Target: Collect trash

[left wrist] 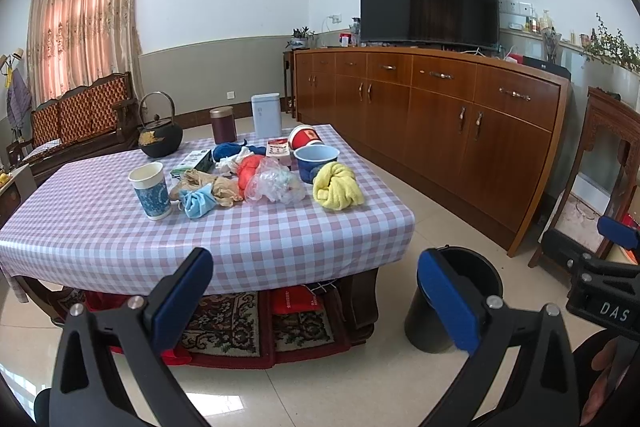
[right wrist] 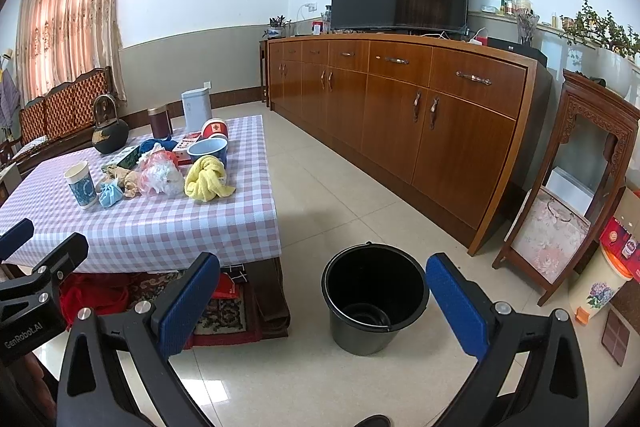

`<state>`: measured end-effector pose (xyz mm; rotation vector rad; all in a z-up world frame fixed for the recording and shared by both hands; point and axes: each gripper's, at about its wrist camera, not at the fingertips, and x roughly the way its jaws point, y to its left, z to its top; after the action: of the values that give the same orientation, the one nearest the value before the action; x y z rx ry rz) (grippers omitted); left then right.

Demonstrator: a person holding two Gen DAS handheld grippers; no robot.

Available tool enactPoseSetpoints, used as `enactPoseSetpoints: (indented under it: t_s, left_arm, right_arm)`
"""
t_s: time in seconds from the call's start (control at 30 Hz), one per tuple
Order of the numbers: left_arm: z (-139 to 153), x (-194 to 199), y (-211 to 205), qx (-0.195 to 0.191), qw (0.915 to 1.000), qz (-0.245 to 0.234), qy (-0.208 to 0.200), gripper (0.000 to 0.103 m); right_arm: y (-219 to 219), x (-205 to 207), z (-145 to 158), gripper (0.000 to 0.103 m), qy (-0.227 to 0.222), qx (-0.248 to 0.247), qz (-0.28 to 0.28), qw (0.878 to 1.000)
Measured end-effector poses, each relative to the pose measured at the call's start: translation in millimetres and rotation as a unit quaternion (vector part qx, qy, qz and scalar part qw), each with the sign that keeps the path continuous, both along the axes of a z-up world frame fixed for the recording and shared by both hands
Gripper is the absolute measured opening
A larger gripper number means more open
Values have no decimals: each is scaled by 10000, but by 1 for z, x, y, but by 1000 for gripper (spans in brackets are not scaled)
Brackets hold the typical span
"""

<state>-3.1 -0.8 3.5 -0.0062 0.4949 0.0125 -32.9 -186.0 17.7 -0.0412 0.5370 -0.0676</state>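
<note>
A low table with a checked cloth (left wrist: 240, 231) (right wrist: 152, 227) carries a heap of litter: a paper cup (left wrist: 151, 191) (right wrist: 82, 185), a crumpled blue mask (left wrist: 198, 202) (right wrist: 110, 195), brown paper (left wrist: 208, 185), a clear plastic bag (left wrist: 274, 183) (right wrist: 160, 177), a yellow cloth (left wrist: 338, 187) (right wrist: 206, 181) and a blue bowl (left wrist: 316, 163) (right wrist: 208, 150). A black bucket (right wrist: 374, 299) (left wrist: 452, 303) stands empty on the floor to the right of the table. My left gripper (left wrist: 316, 291) hangs open in front of the table's near edge. My right gripper (right wrist: 322, 303) is open above the floor, near the bucket.
A black kettle (left wrist: 160, 139), a brown canister (left wrist: 223, 125) and a white tin (left wrist: 266, 115) stand at the table's far side. A long wooden sideboard (right wrist: 400, 115) with a TV runs along the right wall. A carved stand (right wrist: 572, 187) and boxes crowd the far right. Tiled floor lies between table and sideboard.
</note>
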Motion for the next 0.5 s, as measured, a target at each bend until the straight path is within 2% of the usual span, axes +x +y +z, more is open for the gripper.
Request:
enactPoseSetpoints:
  t_s: [0.5]
  left_arm:
    - [5,0,1,-5,10000,-30,-24,103]
  right_arm:
    - [-1,2,5,103,-33,-17,21,10000]
